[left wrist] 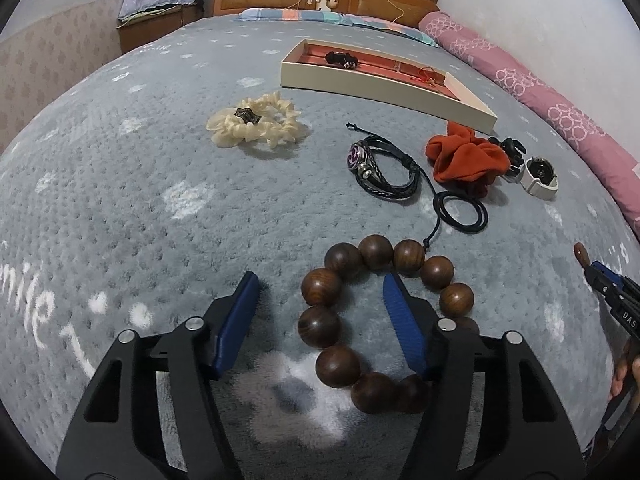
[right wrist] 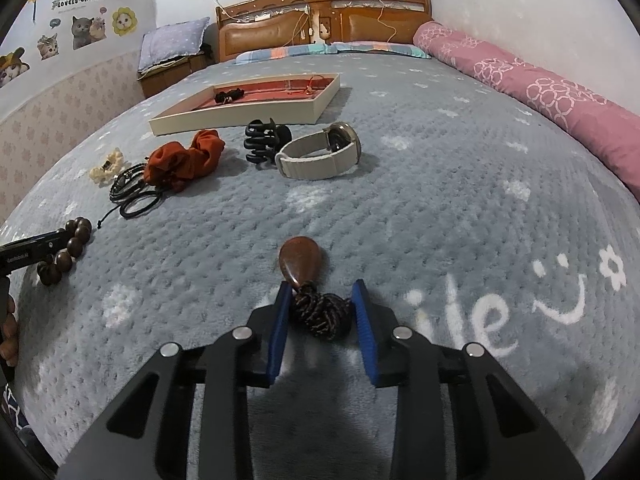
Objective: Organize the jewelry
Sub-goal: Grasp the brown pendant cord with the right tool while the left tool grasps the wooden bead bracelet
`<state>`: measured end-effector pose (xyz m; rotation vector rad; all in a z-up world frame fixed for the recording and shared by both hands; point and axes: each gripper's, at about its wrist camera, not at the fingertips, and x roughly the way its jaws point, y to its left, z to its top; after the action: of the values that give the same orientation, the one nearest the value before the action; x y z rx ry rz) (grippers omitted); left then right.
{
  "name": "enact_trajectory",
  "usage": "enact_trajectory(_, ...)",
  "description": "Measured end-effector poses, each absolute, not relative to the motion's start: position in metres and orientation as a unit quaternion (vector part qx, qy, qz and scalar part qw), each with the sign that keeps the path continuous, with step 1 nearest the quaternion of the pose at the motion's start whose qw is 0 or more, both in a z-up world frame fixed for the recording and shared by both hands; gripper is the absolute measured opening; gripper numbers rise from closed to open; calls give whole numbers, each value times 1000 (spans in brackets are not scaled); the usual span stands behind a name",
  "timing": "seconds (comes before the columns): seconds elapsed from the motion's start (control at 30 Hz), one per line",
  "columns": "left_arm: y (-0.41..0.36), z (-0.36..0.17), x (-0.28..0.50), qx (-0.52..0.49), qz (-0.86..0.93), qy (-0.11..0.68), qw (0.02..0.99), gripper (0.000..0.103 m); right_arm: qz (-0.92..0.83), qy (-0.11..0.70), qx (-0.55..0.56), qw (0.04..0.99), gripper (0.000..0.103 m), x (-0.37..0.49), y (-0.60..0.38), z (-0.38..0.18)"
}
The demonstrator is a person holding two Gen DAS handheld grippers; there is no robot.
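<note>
A bracelet of big brown wooden beads lies on the grey blanket. My left gripper stands open astride its left side: one blue finger is inside the loop, the other outside, with a gap to the beads. In the right wrist view a teardrop wooden pendant lies just ahead of my right gripper, which is shut on the pendant's dark knotted cord. A cream tray with a red lining sits further back, holding a black hair tie and a small red piece.
Between me and the tray lie a cream scrunchie, a black leather bracelet, a black cord loop, an orange scrunchie, a black claw clip and a beige-strapped watch. A pink bolster lines the right edge.
</note>
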<state>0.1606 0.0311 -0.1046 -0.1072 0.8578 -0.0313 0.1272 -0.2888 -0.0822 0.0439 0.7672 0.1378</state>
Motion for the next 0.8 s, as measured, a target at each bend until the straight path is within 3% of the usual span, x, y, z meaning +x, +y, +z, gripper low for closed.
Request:
enact_trajectory(0.5,25,-102,159,-32,-13,409,912,26,54,367,-12,929,30,125,-279,-80)
enact_trajectory(0.8,24,-101,158,-30,-14,405,914,24,54,367,-12,929,30,125,-279,-80)
